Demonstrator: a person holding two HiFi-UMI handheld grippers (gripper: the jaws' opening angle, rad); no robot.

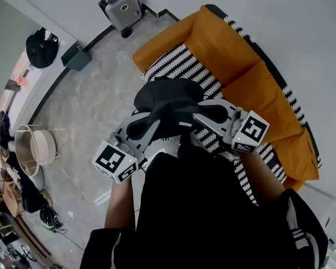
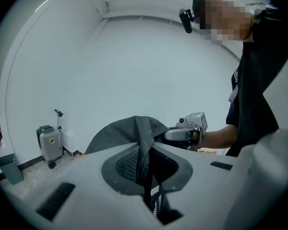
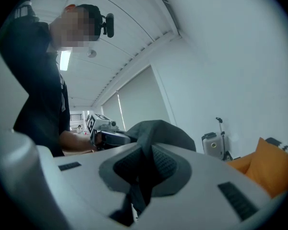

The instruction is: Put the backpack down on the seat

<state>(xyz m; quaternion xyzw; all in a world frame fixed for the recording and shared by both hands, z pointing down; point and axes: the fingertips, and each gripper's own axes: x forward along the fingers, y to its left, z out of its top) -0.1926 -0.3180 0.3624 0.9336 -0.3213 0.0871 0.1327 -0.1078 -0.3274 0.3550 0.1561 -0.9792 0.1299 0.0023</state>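
Note:
The black backpack (image 1: pixel 169 106) hangs in the air between my two grippers, in front of the orange sofa (image 1: pixel 235 60). A black-and-white striped throw (image 1: pixel 182 66) covers the sofa's seat. My left gripper (image 1: pixel 147 129) is shut on a fold of the backpack's dark fabric (image 2: pixel 143 143), which runs up between its jaws. From the other side my right gripper (image 1: pixel 201 116) is shut on the fabric (image 3: pixel 151 143) too. Each gripper view shows the opposite gripper beyond the bag: the right gripper (image 2: pixel 181 134) and the left gripper (image 3: pixel 110 138). The backpack's lower part is hidden.
A grey wheeled suitcase (image 1: pixel 121 7) stands by the wall beyond the sofa's end. A dark bin (image 1: pixel 77 56) and a black bag (image 1: pixel 42 48) sit along the left wall. A round pale tub (image 1: pixel 36 147) stands on the grey stone floor (image 1: pixel 89 105) at the left.

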